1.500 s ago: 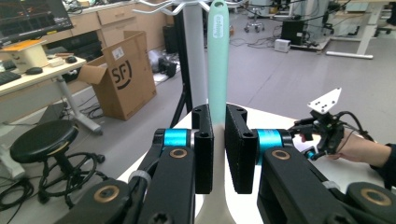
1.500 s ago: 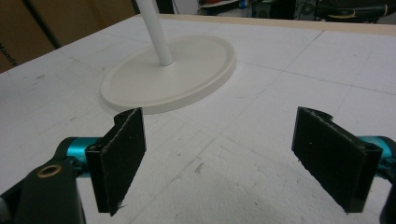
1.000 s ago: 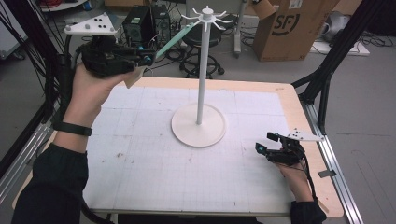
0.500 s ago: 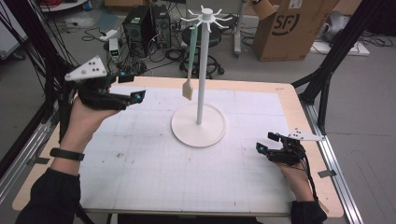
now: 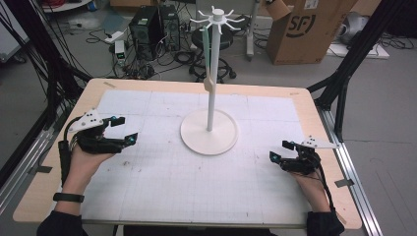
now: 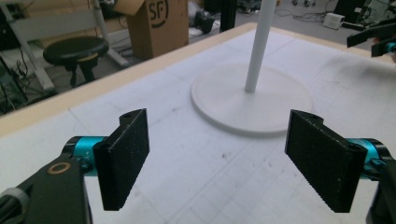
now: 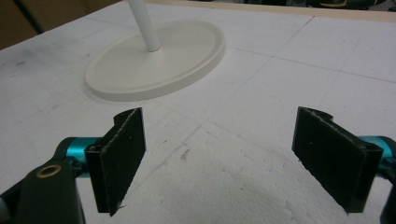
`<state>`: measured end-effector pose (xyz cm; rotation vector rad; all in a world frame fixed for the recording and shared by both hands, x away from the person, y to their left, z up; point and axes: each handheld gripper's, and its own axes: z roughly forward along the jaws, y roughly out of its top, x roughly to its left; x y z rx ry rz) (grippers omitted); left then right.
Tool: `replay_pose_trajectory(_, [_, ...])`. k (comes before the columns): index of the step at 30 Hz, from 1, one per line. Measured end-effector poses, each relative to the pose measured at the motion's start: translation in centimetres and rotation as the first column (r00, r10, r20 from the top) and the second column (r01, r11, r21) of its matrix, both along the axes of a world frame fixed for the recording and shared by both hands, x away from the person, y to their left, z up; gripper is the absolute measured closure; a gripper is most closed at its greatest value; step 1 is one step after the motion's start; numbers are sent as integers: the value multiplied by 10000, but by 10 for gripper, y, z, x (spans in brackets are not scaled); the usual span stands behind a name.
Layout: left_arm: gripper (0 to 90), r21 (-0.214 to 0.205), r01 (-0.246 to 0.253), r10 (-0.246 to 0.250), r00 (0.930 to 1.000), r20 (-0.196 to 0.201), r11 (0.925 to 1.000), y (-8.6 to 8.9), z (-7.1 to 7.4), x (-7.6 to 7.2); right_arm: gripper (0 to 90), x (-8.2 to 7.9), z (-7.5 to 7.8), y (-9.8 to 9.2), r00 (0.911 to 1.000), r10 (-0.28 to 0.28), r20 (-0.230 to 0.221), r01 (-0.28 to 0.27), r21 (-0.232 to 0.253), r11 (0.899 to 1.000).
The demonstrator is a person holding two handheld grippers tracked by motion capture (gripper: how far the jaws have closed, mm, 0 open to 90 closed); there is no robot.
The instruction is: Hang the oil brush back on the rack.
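A white stand rises from its round base (image 5: 209, 132) at mid-table, with a ring of hooks (image 5: 219, 17) on top. From one hook a green strap (image 5: 207, 49) hangs down beside the pole and ends in a tan tag (image 5: 208, 83). My left gripper (image 5: 127, 129) rests low at the table's left, open and holding nothing. My right gripper (image 5: 280, 150) sits at the right near the front, also open. The left gripper view has the wide jaws of the left gripper (image 6: 224, 154) facing the base (image 6: 252, 100). In the right gripper view, the right gripper (image 7: 219, 158) faces the base (image 7: 154, 60).
A white gridded mat (image 5: 196, 187) covers the wooden table. Beyond the far edge stand a cardboard box (image 5: 305, 27), computer towers (image 5: 152, 24) and a stool (image 5: 214, 37). Black frame posts (image 5: 344, 73) flank the right side.
My left gripper held the tag end of the strap up by the stand, let it go, then came down to the table's left. The strap now hangs free. The right gripper stayed put.
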<state>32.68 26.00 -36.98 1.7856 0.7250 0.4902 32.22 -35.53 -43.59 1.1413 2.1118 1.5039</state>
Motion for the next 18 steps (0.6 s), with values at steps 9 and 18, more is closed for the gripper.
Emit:
replay_pose_trajectory(9, [216, 317, -170, 188, 9983, -556, 9994, 2, -25, -1, 165, 1, -3, 1, 9999, -49, -122, 45, -317, 9995])
replay_pose_trajectory(18, [208, 546, -213, 251, 9972, -701, 9983, -3, -28, 0, 164, 1, -4, 1, 9999, -34, -107, 30, -391, 9992])
